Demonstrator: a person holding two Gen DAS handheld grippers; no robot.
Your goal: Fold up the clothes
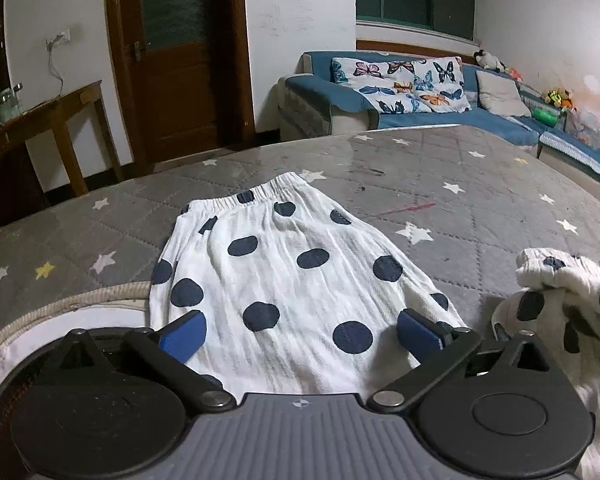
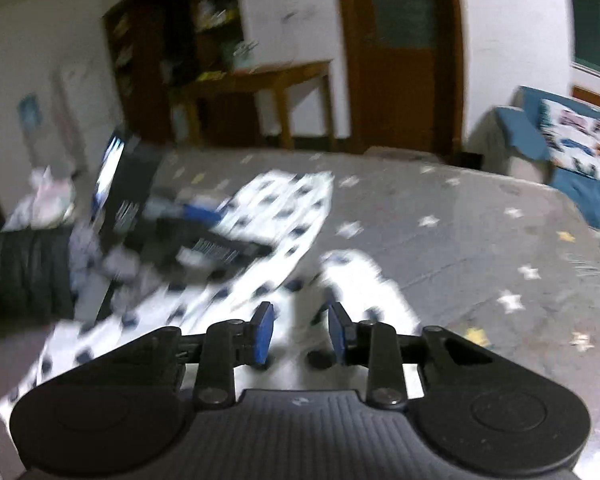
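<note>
White trousers with dark blue dots (image 1: 296, 276) lie on a grey star-patterned mattress (image 1: 480, 200), waistband at the far end. My left gripper (image 1: 300, 332) is open, its blue pads (image 1: 184, 336) wide apart just above the near part of the cloth. A bunched part of the same dotted cloth (image 1: 568, 300) lies to the right. In the blurred right wrist view the dotted cloth (image 2: 260, 248) stretches to the left, where the other gripper (image 2: 204, 232) shows over it. My right gripper (image 2: 300, 334) has a moderate gap between its pads, with white cloth (image 2: 360, 280) beneath.
A blue sofa (image 1: 420, 112) with a butterfly cushion stands beyond the mattress on the right. A wooden table (image 1: 40, 120) and a brown door (image 1: 180, 60) are at the back left. The mattress edge with its piped seam (image 1: 60, 304) runs near my left gripper.
</note>
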